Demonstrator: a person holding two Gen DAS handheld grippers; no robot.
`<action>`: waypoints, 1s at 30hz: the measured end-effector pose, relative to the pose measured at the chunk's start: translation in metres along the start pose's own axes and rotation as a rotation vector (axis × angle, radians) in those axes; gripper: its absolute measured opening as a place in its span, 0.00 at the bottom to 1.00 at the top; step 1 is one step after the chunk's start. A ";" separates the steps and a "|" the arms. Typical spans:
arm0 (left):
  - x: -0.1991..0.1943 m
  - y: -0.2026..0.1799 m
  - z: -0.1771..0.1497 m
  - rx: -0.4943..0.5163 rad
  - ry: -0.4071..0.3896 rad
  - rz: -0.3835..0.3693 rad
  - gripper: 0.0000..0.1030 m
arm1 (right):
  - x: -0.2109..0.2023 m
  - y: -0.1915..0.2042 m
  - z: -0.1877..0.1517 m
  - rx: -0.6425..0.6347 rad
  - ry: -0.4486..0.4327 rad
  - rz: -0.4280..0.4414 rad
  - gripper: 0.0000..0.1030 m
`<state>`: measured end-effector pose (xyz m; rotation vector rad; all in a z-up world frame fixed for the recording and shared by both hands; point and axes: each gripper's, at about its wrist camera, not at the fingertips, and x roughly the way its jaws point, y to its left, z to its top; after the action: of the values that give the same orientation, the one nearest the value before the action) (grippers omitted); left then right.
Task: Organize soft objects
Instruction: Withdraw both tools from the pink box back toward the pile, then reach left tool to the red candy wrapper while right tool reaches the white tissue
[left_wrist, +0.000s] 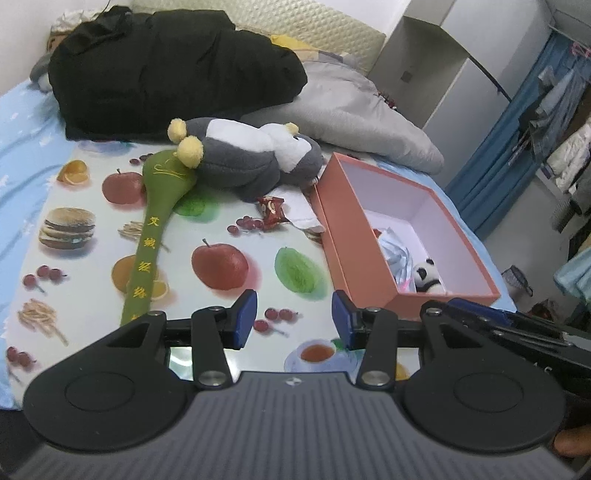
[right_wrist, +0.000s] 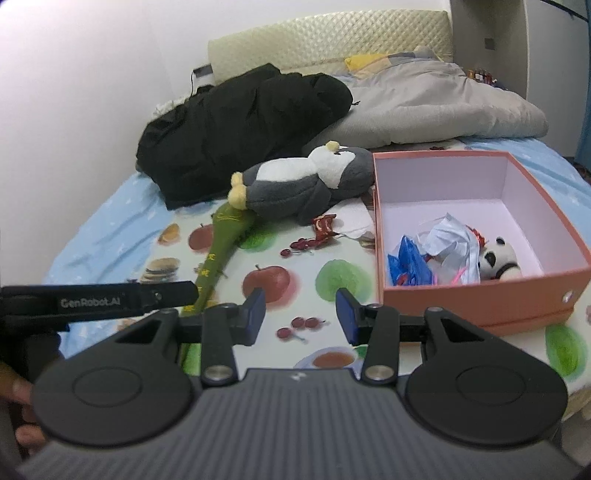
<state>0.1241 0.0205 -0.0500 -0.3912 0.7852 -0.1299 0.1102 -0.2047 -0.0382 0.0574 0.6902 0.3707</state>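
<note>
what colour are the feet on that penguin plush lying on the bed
Pale yellow, on the penguin plush; the feet show best in the left wrist view.

Plain white wall (right_wrist: 92, 92) on the left side, evenly and softly lit. Bed with a light blue sheet (left_wrist: 22, 122), overlaid by a cloth printed with apples, burgers and cherries (left_wrist: 221, 229). Cream quilted headboard (right_wrist: 332, 40) at the far end. Black garment (left_wrist: 166, 66) heaped near the headboard, grey quilt (right_wrist: 443, 110) bunched just beside it, a bit of yellow fabric (right_wrist: 364, 61) showing behind. White cabinet (left_wrist: 436, 66) past the bed's far right corner. Blue curtain (left_wrist: 517, 122) further right, with clothes hanging (left_wrist: 554, 96) on a rail and folded whites below. Grey floor (left_wrist: 517, 229) alongside the bed, small clutter scattered on it.
</note>
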 end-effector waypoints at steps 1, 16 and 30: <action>0.007 0.002 0.004 -0.015 0.000 -0.004 0.49 | 0.005 -0.001 0.005 -0.018 0.008 -0.005 0.44; 0.142 0.024 0.066 -0.145 0.042 -0.041 0.49 | 0.135 -0.046 0.090 -0.299 0.183 0.056 0.44; 0.283 0.058 0.106 -0.235 0.107 -0.064 0.49 | 0.269 -0.039 0.104 -0.776 0.450 0.130 0.41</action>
<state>0.3969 0.0321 -0.1926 -0.6360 0.8967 -0.1193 0.3792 -0.1391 -0.1293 -0.7397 0.9457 0.7689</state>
